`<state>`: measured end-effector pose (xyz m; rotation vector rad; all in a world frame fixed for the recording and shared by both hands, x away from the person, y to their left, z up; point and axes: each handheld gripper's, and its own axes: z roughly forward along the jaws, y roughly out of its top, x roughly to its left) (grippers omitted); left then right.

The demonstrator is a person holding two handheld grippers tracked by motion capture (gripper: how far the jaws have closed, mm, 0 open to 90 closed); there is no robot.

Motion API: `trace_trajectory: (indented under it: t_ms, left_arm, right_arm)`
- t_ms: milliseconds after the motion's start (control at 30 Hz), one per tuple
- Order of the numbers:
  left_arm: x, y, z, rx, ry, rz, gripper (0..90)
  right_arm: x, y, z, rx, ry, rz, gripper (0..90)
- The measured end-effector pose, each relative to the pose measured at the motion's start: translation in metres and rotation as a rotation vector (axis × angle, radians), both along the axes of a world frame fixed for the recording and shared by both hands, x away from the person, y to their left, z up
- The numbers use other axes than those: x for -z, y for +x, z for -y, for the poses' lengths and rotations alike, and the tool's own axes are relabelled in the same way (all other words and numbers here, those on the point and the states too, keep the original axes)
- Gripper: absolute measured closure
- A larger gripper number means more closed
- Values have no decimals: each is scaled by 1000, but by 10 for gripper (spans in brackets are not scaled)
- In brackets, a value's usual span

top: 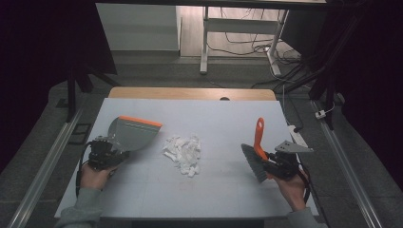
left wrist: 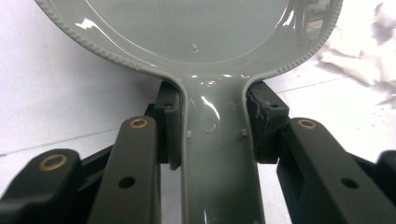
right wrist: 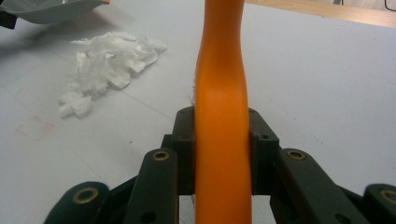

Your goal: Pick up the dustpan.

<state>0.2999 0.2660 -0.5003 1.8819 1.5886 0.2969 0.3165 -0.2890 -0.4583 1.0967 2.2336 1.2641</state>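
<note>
A grey dustpan [top: 133, 132] with an orange lip hangs tilted over the white table's left side. My left gripper [top: 105, 151] is shut on its handle [left wrist: 215, 140], both pads pressed against it. At the right, my right gripper [top: 273, 161] is shut on the orange handle [right wrist: 222, 116] of a hand brush [top: 256, 154], whose grey bristles [top: 252, 164] point down and left. A pile of white paper scraps [top: 183, 150] lies on the table between the two tools, also seen as white scraps [right wrist: 107, 63] from the right gripper and white scraps [left wrist: 369, 51] beside the pan.
The white table top [top: 218, 190] ends in a wooden strip [top: 190, 93] at the far edge. A white power strip [top: 298, 135] lies off the right edge. Beyond stand a desk frame [top: 205, 42] and floor cables [top: 247, 45].
</note>
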Motion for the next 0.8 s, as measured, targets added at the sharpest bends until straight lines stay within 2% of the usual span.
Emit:
trace_trajectory:
  t_ms: [167,800]
  left_arm:
    - [-7,-4,-4,21,-8,30,619]
    - [-21,-17,-15,106,-19,91,619]
  right_arm:
    - [-2,-1,2,5,11,7,702]
    - [-8,-3,6,10,80,26,703]
